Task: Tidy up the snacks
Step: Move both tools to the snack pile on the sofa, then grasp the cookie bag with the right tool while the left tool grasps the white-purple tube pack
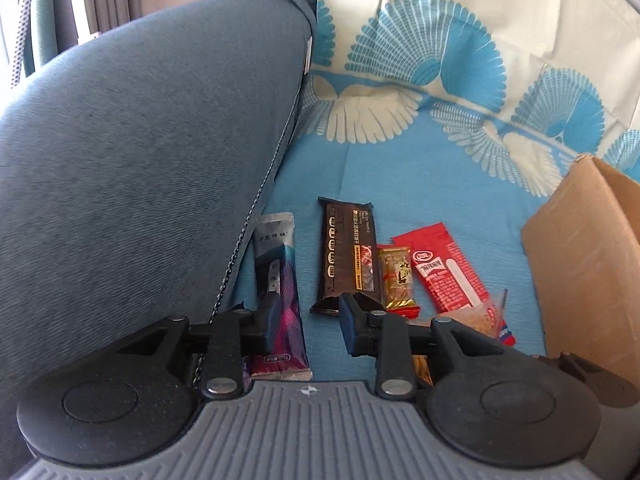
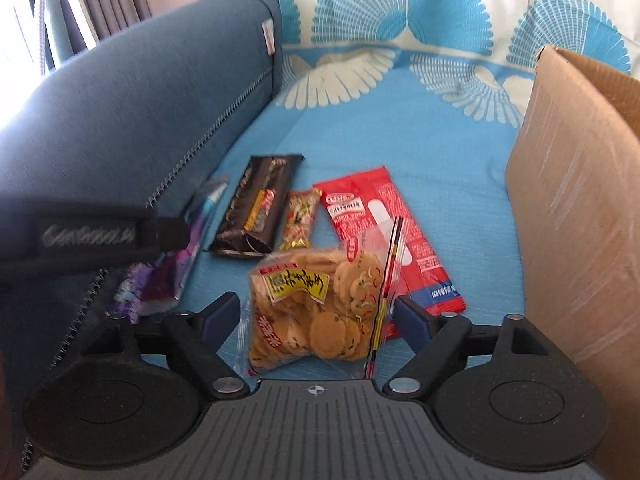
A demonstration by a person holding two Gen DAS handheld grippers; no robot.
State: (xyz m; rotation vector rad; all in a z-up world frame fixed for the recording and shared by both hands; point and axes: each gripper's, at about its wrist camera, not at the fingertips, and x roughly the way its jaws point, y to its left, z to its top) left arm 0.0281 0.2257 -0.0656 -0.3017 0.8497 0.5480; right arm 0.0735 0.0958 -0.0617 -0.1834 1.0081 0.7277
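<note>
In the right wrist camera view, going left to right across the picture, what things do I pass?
Blue sofa armrest → purple stick packet → dark chocolate bar → small gold snack → red packet → cardboard box.

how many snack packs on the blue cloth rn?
5. Purple sachet beside the sofa arm; dark bar, small gold pack, red packet in a row; cracker bag between the right gripper fingers. The cardboard box may hide more.
</note>
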